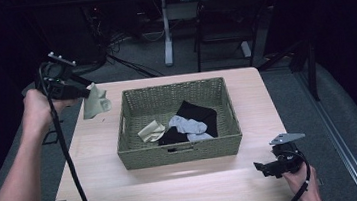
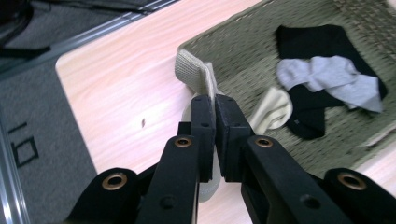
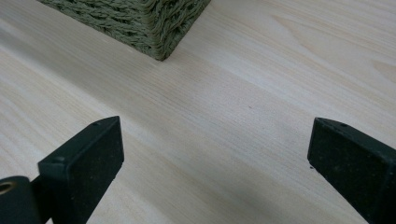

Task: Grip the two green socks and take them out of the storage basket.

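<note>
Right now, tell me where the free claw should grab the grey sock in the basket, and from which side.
Grip the grey sock at its raised, bunched middle, coming straight down from above. It lies draped over the black sock, well inside the basket, whose woven walls probably block a sideways approach. The right claw is open and free.

The right gripper (image 3: 215, 154) has its two black jaws set wide apart, one at the lower left of the frame, the other at the lower right. Between them lies the pale wood-grain surface (image 3: 261, 88). A corner of a green woven wicker basket (image 3: 140, 21) sits at the upper left, resting on that surface.
</note>
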Action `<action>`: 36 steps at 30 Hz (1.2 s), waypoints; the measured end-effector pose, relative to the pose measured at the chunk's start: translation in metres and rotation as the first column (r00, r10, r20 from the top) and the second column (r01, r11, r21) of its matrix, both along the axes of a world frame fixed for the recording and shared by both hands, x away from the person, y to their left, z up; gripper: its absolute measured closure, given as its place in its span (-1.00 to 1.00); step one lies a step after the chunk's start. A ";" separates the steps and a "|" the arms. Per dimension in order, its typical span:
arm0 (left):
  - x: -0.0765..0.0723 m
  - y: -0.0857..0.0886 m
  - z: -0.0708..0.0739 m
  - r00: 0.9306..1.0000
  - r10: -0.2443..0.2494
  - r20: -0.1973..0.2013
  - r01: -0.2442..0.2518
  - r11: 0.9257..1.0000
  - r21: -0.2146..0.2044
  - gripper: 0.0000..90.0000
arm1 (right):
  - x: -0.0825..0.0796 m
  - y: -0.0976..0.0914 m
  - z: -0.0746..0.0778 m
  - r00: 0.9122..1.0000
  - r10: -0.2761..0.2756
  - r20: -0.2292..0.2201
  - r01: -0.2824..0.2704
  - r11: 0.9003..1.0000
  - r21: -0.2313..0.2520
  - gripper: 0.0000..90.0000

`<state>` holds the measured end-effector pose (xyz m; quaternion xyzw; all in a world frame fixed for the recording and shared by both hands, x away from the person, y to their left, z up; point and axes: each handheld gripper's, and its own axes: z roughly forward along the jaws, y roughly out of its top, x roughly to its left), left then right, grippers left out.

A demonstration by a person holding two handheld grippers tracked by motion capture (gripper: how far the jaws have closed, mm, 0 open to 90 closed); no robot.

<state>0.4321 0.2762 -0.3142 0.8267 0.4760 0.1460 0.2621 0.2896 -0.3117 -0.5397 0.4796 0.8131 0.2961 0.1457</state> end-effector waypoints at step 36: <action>0.010 0.043 -0.195 0.948 0.152 -0.281 -0.176 0.982 -0.065 0.26 | -0.001 0.000 0.000 1.000 -0.004 0.001 0.004 1.000 -0.004 -0.92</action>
